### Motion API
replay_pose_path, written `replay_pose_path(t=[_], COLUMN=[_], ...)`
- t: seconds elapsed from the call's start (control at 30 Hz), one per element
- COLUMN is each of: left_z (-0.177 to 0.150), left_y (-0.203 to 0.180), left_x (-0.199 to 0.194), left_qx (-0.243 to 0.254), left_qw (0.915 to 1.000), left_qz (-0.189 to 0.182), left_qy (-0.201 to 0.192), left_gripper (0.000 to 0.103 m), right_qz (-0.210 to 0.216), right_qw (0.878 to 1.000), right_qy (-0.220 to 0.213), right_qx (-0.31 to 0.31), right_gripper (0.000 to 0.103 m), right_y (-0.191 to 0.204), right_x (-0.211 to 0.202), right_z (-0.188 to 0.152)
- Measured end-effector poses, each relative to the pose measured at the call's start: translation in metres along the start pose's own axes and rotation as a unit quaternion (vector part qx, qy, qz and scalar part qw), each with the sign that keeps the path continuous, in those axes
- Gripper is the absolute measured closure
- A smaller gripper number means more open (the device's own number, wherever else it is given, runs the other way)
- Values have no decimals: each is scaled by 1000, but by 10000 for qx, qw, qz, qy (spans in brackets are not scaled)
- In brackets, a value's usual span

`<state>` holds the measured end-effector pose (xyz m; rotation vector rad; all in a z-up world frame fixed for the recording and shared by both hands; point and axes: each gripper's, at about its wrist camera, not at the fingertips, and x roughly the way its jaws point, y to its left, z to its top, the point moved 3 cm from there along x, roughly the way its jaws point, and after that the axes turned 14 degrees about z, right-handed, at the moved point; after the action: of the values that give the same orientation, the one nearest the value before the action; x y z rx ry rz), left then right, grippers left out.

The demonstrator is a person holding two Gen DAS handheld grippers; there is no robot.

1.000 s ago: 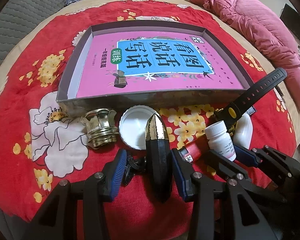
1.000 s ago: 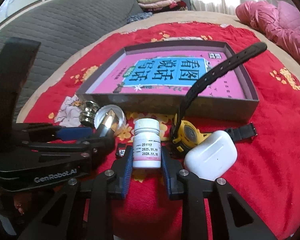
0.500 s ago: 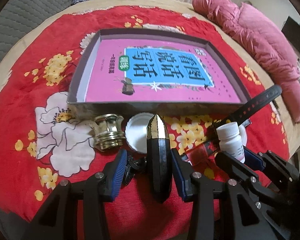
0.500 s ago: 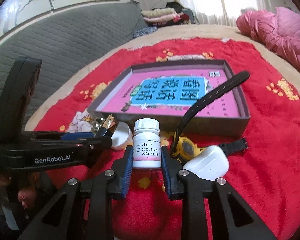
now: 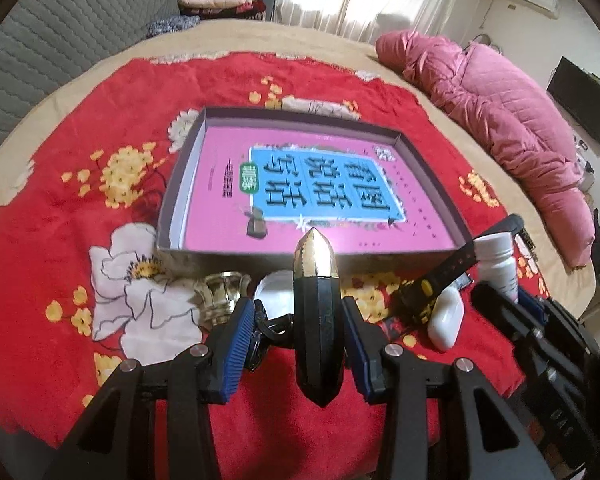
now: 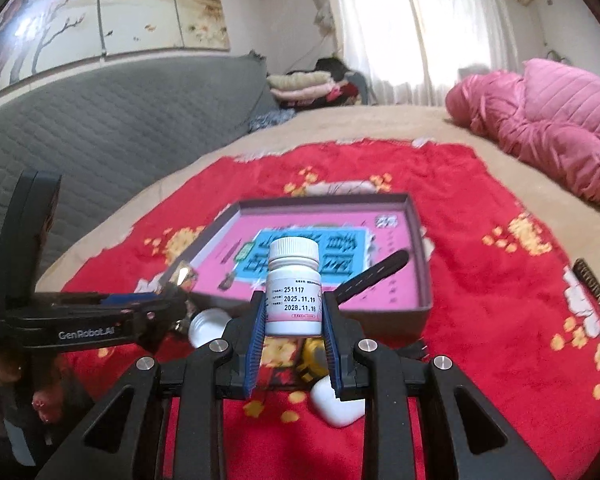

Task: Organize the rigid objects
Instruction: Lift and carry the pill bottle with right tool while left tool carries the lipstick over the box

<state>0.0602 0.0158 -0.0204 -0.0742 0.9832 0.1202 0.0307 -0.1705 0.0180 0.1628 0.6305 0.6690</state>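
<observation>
My left gripper [image 5: 300, 312] is shut on a black faceted object with a gold tip [image 5: 318, 332], held off the red flowered cloth [image 5: 60, 240]; its tip points at the front wall of the dark grey box [image 5: 180, 184]. A pink book [image 5: 220, 192] lies inside the box. My right gripper [image 6: 294, 308] is shut on a white pill bottle [image 6: 294, 288], which stands upright between the blue pads and in front of the box [image 6: 420, 248]. In the left wrist view the bottle [image 5: 496, 264] is at the right. The left gripper [image 6: 172, 300] reaches in from the left of the right wrist view.
On the cloth before the box lie a brass-coloured fitting [image 5: 220, 292], a white lid [image 5: 276, 292], a yellow and black watch [image 5: 440, 280] and a white earbud case [image 5: 444, 320]. A pink quilt [image 5: 500, 112] lies at the right, with grey padding [image 6: 100, 120] at the left.
Both grippers have risen off the cloth with their objects still held. The bottle and the black object now stand higher against the box, and more of the room shows.
</observation>
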Motion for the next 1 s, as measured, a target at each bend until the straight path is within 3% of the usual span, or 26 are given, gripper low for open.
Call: replay_pose_path(t=[0.4, 0.6, 1.0], left_z=[11, 16, 30], left_y=[8, 11, 21], left_x=[-3, -2, 10], left_qx=[-127, -160, -354], left_qw=[9995, 9991, 9982], left_qz=[48, 90, 242], left_qy=[-297, -378, -419], left_gripper=[59, 59, 59], right_qz=[-515, -790, -880], right_qw=[9974, 9943, 9940], right_qy=[-504, -682, -361], right_qx=[-55, 198, 540], right_gripper=[76, 76, 76], right_y=[-23, -52, -92], right_x=[-18, -25, -4], right_z=[25, 30, 18])
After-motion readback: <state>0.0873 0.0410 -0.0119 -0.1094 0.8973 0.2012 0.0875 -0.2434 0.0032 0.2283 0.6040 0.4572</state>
